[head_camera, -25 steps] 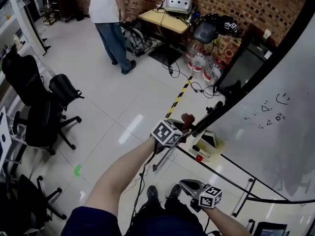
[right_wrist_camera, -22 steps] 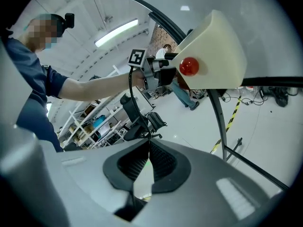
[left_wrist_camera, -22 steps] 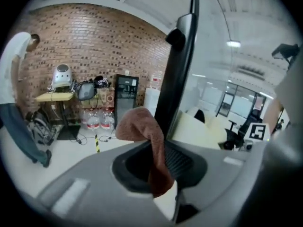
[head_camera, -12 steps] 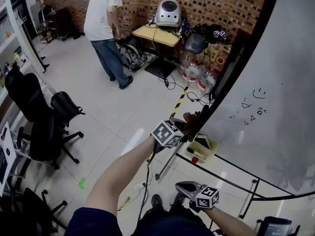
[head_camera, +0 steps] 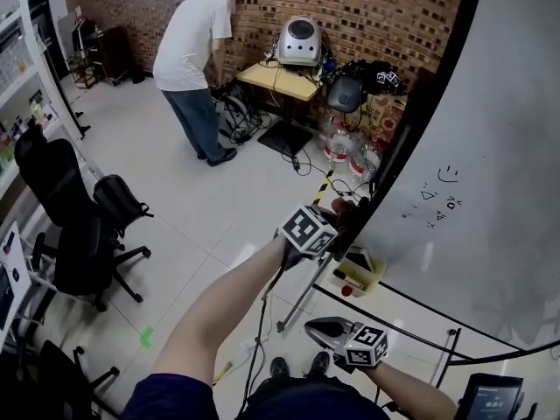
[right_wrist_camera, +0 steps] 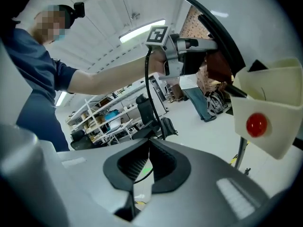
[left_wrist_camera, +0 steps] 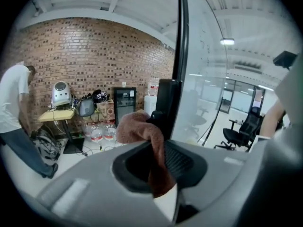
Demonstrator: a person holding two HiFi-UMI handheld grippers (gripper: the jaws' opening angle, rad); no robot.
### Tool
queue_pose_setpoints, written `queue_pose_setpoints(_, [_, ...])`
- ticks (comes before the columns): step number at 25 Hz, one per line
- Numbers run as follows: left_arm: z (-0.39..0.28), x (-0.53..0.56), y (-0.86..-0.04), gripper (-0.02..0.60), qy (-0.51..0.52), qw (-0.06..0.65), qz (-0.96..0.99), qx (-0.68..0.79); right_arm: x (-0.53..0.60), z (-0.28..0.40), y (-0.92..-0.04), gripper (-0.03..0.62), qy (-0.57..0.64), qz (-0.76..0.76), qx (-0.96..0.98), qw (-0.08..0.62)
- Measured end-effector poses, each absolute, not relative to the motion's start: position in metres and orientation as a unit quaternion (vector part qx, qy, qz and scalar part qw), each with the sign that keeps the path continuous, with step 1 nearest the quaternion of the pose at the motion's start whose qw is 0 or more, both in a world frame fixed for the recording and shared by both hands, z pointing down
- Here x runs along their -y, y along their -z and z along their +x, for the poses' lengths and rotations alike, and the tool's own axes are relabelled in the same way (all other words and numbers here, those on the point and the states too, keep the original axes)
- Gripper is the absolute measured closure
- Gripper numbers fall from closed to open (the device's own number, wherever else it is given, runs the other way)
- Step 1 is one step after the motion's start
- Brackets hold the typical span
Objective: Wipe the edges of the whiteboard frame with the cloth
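The left tongs (left_wrist_camera: 158, 167) are clamped on a rust-brown, fuzzy cloth (left_wrist_camera: 141, 129). Its bunched top bulges above the jaws and presses on the left edge of the black whiteboard frame (left_wrist_camera: 180, 41). The right tongs (right_wrist_camera: 144, 162), low by the person's body, are closed on nothing. Since a second ago the cloth has climbed the frame, farther above the marker tray (head_camera: 367, 261).

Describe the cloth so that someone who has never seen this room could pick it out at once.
Find the big whiteboard on the right and follow its black frame down the left edge. There the left gripper holds a bunched cloth at the frame. It is the only soft, reddish-brown thing there, unlike the pale tray just below.
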State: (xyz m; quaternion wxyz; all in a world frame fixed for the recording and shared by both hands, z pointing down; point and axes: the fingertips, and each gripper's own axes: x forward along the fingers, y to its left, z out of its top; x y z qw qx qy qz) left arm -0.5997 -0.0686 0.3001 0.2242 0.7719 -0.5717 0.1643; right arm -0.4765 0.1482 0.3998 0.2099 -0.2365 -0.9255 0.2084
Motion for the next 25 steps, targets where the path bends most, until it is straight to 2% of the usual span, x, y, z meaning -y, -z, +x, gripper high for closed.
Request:
queue_pose_setpoints(4, [-0.592,0.068,-0.297,0.520,-0.110,0.267,0.782,0.552,-0.138,-0.483,-0.374,0.583,-0.200,-0.229,0.935,0.183])
queue_pose_setpoints(6, [-0.598,0.062,-0.288,0.520,-0.090,0.265,0.781,0.559,-0.130,-0.486,-0.361,0.583,-0.200,-0.222,0.939,0.168])
queue_pose_setpoints(11, [-0.613,0.049,-0.256,0.520,-0.119,0.208,0.786,0.570,-0.113,-0.485,-0.338,0.583,-0.192,-0.214,0.947,0.142])
queue_pose_setpoints(20, [-0.592,0.053,-0.203,0.518,-0.225,0.106,0.794,0.555,-0.066,-0.485,-0.296,0.583,-0.162,-0.172,0.965,0.110])
queue_pose_setpoints(25, [-0.578,0.064,-0.168,0.518,-0.226,0.072,0.799,0.553,-0.042,-0.483,-0.273,0.583,-0.151,-0.148,0.973,0.087])
